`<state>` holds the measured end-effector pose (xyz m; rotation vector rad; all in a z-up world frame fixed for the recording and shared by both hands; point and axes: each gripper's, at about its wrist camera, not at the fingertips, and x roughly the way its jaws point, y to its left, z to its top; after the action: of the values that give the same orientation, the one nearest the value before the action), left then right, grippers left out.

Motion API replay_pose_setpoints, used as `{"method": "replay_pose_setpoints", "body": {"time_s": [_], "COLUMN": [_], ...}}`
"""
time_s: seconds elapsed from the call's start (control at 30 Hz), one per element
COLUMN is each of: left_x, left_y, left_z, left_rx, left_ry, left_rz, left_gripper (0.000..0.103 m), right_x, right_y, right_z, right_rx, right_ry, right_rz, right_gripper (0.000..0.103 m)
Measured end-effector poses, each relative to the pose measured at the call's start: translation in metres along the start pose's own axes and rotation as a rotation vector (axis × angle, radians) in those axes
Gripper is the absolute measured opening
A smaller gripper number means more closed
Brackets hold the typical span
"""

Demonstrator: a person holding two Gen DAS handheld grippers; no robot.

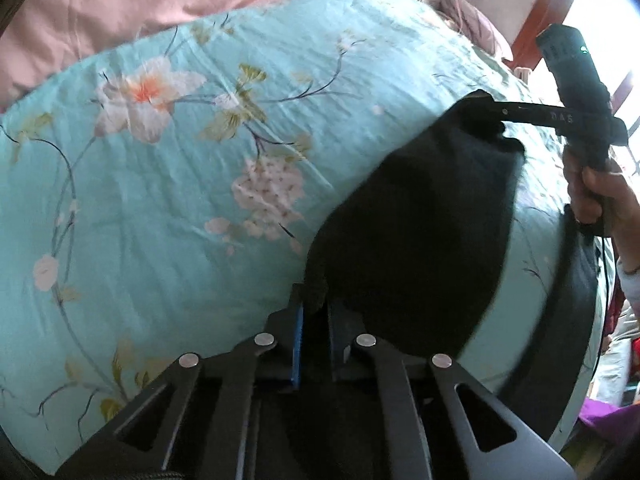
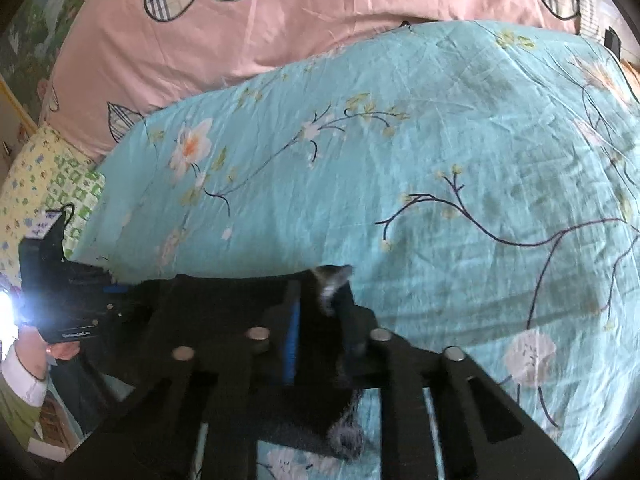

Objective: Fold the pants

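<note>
Left wrist view: we are clamping left gripper on near edge of black soft-fabric pants, lying on turquoise floral bedsheet. Right gripper is pinching opposite corner. We are advising: lift both evenly, keep edge taut. We are counting: one pants, two grippers, one pink quilt.
</note>
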<state>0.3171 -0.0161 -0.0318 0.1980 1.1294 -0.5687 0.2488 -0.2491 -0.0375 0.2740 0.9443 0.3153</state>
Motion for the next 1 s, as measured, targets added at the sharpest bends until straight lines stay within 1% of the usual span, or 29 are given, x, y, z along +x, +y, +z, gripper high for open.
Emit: {"method": "replay_pose_setpoints", "body": {"time_s": [0.2,0.23,0.37,0.47,0.7,0.83,1.0], "left_x": [-0.041,-0.046,-0.071,-0.088,-0.101,-0.100,-0.105], "left_y": [-0.031,-0.038,-0.063,-0.082,-0.125,-0.141,-0.156], "left_z": [-0.020,-0.019,-0.034,-0.050,-0.085,-0.100,-0.118], "left_rx": [0.013,0.014,0.024,0.015,0.015,0.004,-0.009], "left_ry": [-0.068,-0.073,-0.112,-0.131,-0.149,-0.152,-0.165], "left_rz": [0.020,0.017,0.013,0.003,-0.002,-0.010,-0.028], "left_gripper": [0.006,0.006,0.006,0.005,0.005,0.005,0.005], "right_x": [-0.037,-0.044,-0.071,-0.086,-0.116,-0.126,-0.142], "right_y": [0.007,0.009,0.016,0.018,0.012,0.011,0.009], "right_z": [-0.016,-0.019,-0.034,-0.047,-0.081,-0.100,-0.126], "right_rx": [-0.027,-0.037,-0.082,-0.103,-0.104,-0.113,-0.139], "right_ry": [-0.065,-0.075,-0.110,-0.135,-0.186,-0.193,-0.226], "right_rz": [0.029,0.033,0.039,0.037,0.067,0.065,0.082], "right_gripper": [0.010,0.010,0.010,0.010,0.008,0.008,0.008]}}
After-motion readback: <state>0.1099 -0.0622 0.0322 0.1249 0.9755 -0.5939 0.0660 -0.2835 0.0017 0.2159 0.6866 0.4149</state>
